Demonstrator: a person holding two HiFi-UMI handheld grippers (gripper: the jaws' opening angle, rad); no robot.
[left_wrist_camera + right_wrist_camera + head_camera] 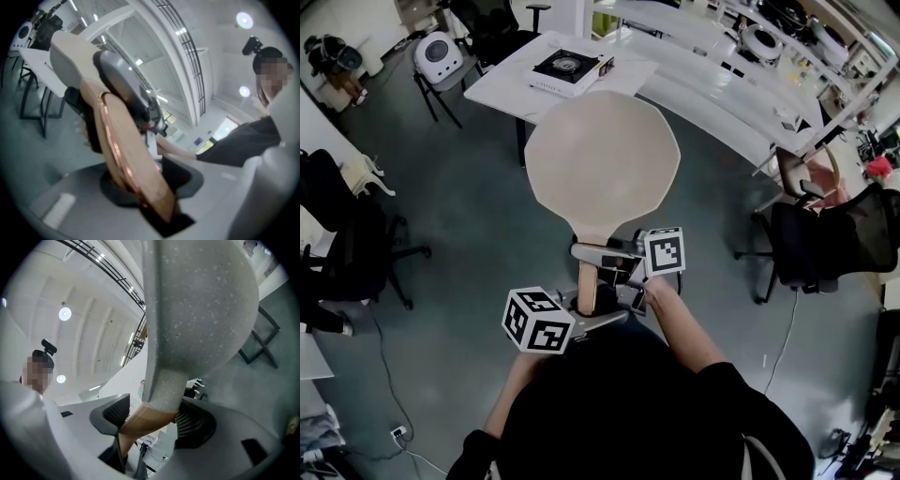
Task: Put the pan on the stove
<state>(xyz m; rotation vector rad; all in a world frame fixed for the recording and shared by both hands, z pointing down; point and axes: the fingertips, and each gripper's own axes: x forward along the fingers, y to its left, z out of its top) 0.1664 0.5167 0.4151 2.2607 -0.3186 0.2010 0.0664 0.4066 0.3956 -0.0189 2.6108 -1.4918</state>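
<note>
Left claw and right claw hold the pan aloft.

Ahead of me lay open grey floor as far as the white table. The pan I carried hid the table's near edge from me. The stove sat on the tabletop, with bare surface to its left. A black chair stood on my right and a second chair on my left, both well clear.
</note>
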